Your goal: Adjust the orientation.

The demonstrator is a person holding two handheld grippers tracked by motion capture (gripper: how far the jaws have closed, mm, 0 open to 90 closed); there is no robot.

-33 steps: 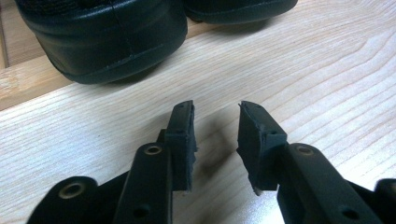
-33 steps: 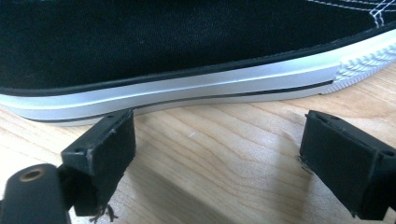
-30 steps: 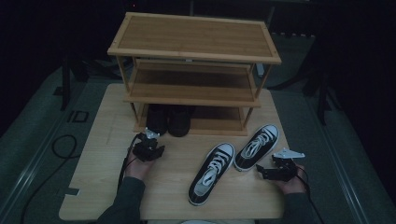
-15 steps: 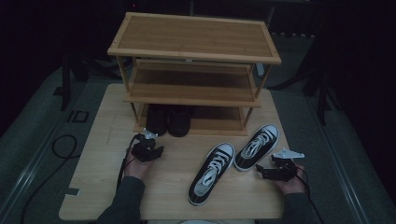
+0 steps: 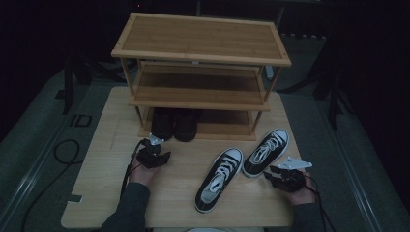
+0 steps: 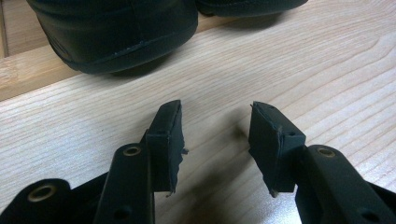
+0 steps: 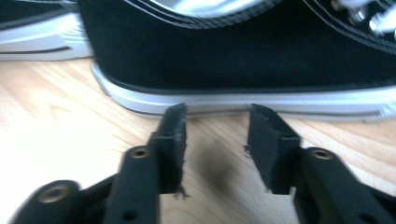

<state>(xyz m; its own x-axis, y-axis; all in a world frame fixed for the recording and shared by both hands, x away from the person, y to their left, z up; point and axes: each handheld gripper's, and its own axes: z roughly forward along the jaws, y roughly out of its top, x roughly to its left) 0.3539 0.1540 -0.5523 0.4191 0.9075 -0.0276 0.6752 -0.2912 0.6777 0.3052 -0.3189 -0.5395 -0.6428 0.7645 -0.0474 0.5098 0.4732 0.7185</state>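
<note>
A pair of black shoes [image 5: 174,123] stands on the lowest shelf of a bamboo shoe rack [image 5: 200,36]. Two black-and-white sneakers lie on the table, one in the middle [image 5: 218,178] and one to its right [image 5: 266,151]. My left gripper [image 5: 162,154] rests in front of the black shoes. It is open, its jaws have just been opening, and nothing is between them [image 6: 217,109]. A black shoe's toe [image 6: 116,32] is just ahead. My right gripper [image 5: 270,175] sits beside the right sneaker's heel. Its jaws have just been closing but are still apart and empty [image 7: 217,108], with the sneaker's side [image 7: 243,51] at their tips.
The wooden table [image 5: 106,183] carries the rack at its back. The rack's middle shelf [image 5: 198,92] is bare. A black cable [image 5: 63,150] loops on the grey floor to the left. The second sneaker's white sole [image 7: 32,44] shows beyond the near one.
The right gripper has shifted slightly beside the right sneaker. The left hand has stayed where it was.
</note>
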